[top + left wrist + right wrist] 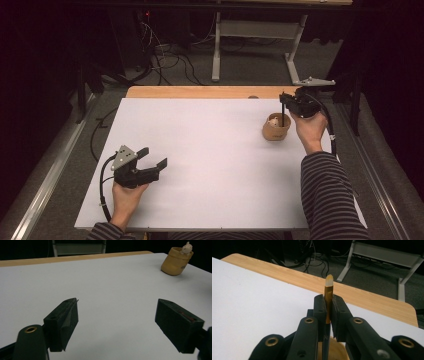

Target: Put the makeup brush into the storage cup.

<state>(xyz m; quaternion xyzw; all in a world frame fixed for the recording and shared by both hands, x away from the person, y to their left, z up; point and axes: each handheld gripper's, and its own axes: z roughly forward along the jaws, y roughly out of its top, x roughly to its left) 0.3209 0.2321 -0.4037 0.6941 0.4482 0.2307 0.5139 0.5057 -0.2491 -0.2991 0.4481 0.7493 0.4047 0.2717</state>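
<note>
At the far right of the white desk [200,165], the right tool [283,99] is pinching a slim dark pencil [328,300] with a pale eraser tip, its jaws pressed tight on the shaft and holding it upright over a tan cup [276,127]. A small pale figure [186,248] is already sitting in that cup. The pencil's lower end is dipping to the cup's mouth, so the placing seems nearly done, with only the release left. The left tool [152,158], jaws spread and holding nothing, is resting low over the near left of the desk.
</note>
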